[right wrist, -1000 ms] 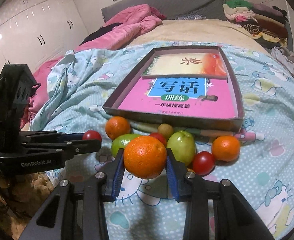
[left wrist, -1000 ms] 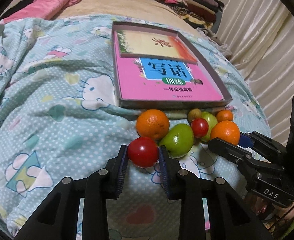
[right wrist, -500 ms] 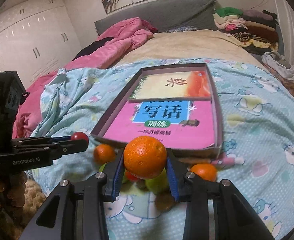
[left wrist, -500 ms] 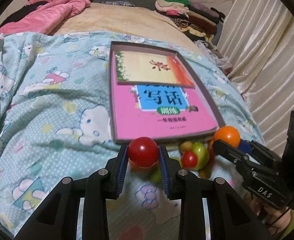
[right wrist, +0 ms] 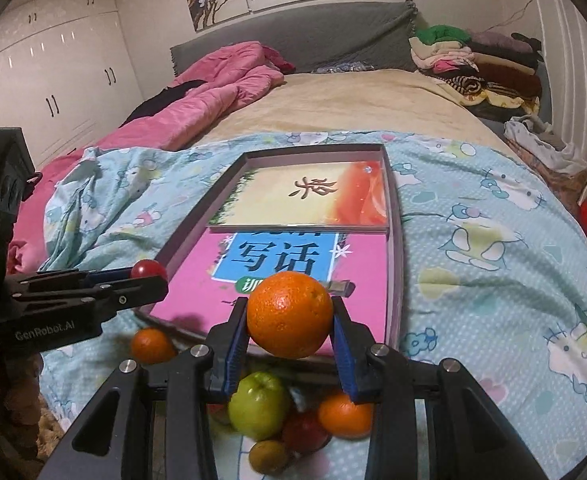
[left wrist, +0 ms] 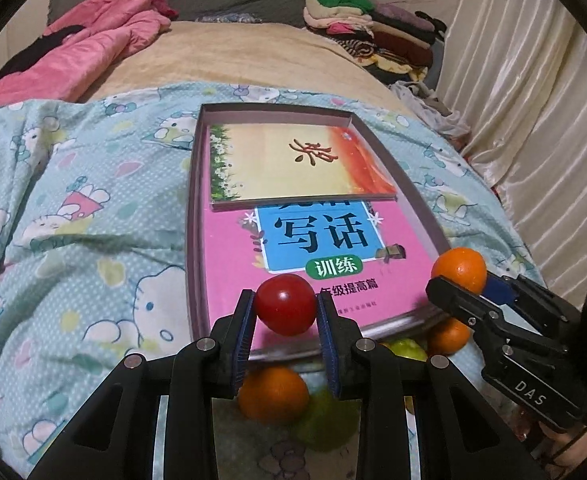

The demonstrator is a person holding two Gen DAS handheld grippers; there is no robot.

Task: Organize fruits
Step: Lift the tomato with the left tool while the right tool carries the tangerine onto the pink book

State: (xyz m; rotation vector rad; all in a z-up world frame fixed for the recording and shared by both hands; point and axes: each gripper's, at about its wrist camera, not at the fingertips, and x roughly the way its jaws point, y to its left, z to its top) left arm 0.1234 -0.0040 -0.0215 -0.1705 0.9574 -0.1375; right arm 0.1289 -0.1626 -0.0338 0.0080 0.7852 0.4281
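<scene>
My left claw (left wrist: 285,312) is clamped on tomato (left wrist: 285,304), soft & thin-skinned, so grip at widest part. Right claw (right wrist: 290,320) clamped on firm orange (right wrist: 289,314), both above tray (left wrist: 413,196).

Dim, warm indoor light on both views, colours slightly muddy and grainy. Fisheye bending is strong, with black vignette in every corner. Glare streaks shine on the wardrobe doors (right wrist: 53,80) at upper left. The fruit pile (left wrist: 293,400) at the bed's near edge sits blurred and shadowed, and the tray's (left wrist: 191,240) near rim smears.
</scene>
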